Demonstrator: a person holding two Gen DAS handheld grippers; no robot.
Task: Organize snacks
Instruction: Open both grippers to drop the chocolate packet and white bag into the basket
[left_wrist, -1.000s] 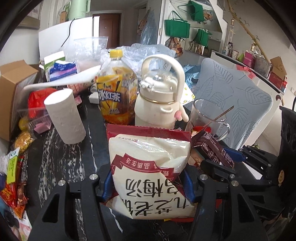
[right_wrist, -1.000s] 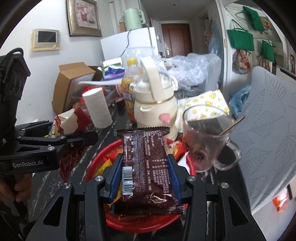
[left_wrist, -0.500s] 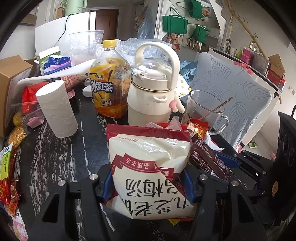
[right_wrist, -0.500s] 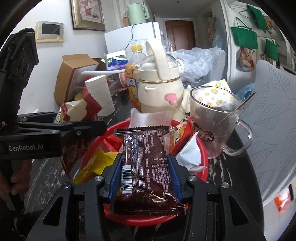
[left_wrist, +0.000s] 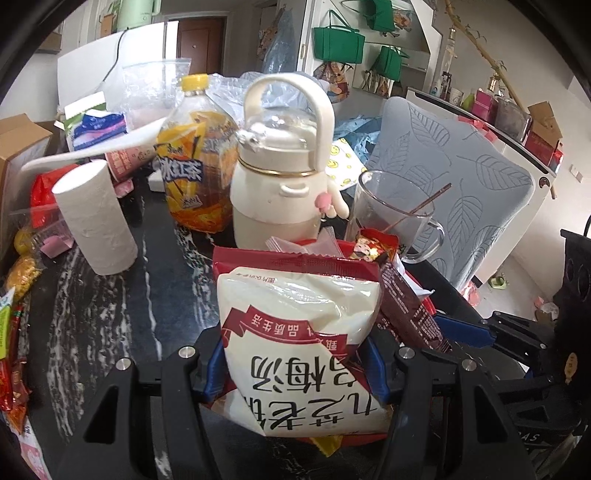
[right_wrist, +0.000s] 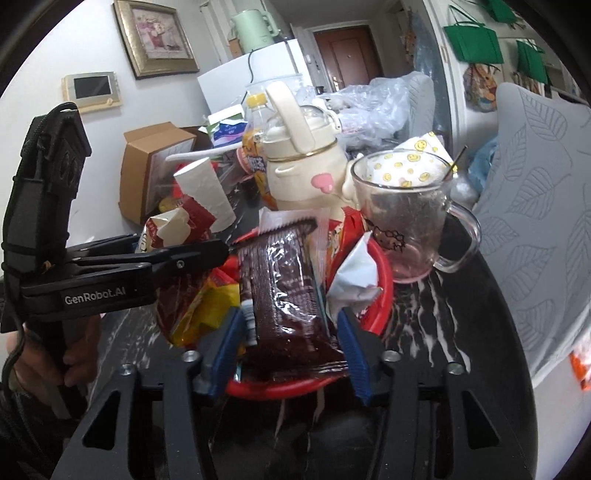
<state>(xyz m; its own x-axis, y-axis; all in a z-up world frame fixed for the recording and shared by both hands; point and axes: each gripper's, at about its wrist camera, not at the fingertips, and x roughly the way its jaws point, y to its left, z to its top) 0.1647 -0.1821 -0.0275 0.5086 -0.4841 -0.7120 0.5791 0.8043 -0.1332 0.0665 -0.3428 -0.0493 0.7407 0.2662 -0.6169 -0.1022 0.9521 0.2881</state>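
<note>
My left gripper (left_wrist: 295, 363) is shut on a white and red snack bag (left_wrist: 299, 332) with Chinese print, held just left of a red bowl (right_wrist: 376, 306). My right gripper (right_wrist: 286, 341) has opened, its blue pads apart on both sides of a brown snack packet (right_wrist: 284, 291), which leans into the bowl among several other snacks. The brown packet also shows in the left wrist view (left_wrist: 406, 306), with the right gripper (left_wrist: 480, 332) beside it. The left gripper (right_wrist: 177, 258) and its bag (right_wrist: 173, 229) show at the left of the right wrist view.
Behind the bowl stand a cream kettle-shaped bottle (left_wrist: 280, 177), a yellow iced tea bottle (left_wrist: 195, 162), a glass mug (right_wrist: 406, 218) with a stick and a paper roll (left_wrist: 92, 218). Loose snacks (left_wrist: 11, 332) lie at the left table edge. A grey chair (left_wrist: 454, 177) is at the right.
My right gripper's fingers have spread and let go of the brown packet, which now tilts into the bowl. Both grippers have moved closer to the bowl and the kettle.
</note>
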